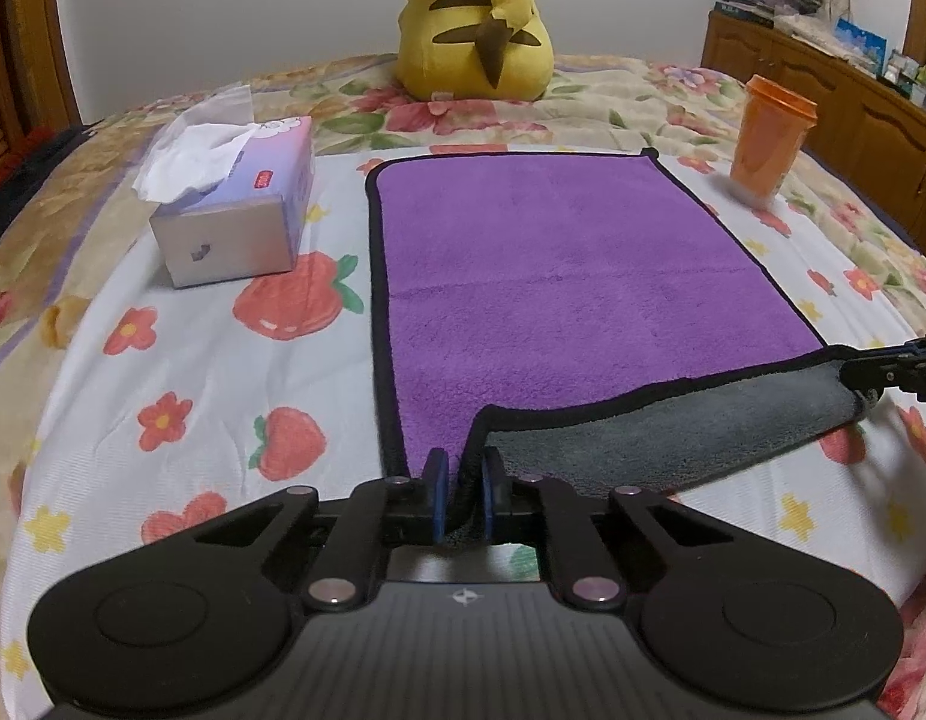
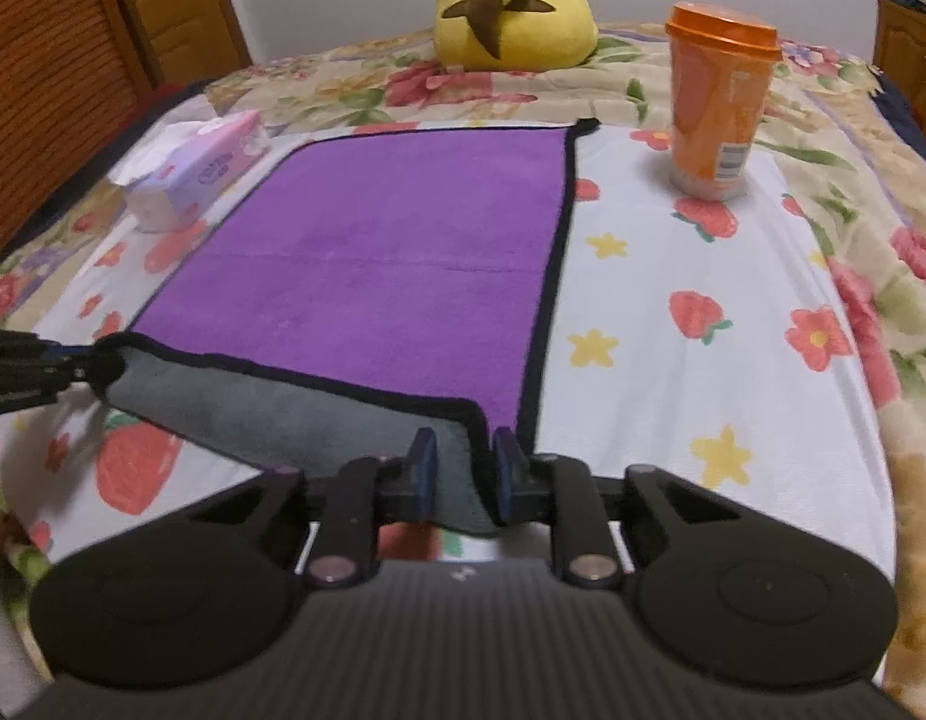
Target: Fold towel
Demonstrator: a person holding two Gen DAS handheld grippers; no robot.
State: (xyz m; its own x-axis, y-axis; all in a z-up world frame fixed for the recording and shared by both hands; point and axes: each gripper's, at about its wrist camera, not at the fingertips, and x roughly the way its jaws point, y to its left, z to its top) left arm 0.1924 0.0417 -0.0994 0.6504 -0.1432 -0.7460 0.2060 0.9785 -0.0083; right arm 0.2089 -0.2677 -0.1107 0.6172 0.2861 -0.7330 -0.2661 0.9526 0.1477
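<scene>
The tissue box (image 1: 238,204) sits far left on the sheet (image 1: 181,360), a tissue pulled up from its top; a small red label on its side is too blurred to read. Just right of it, with a strip of sheet between, lies the towel (image 1: 553,276), purple side up and flat, black-bound along every edge, a faint crease running across its middle. Its far edge ends near the plush (image 1: 475,18), which sits apart on the floral quilt.

The towel's near edge is lifted and turned over, showing the grey underside. The left gripper (image 1: 463,495) has its blue pads narrowed onto the near left corner, cloth pinched between them. The right gripper (image 2: 466,474) has its pads closed in on the near right corner, grey cloth between them.

Right of the towel, bare sheet runs wide to the bed's edge. The orange cup (image 2: 718,102) stands upright there, well clear of the towel's far right corner, lid on; a barcode label shows on its side, its print unreadable. A wooden cabinet (image 1: 823,96) lines the far right wall.
</scene>
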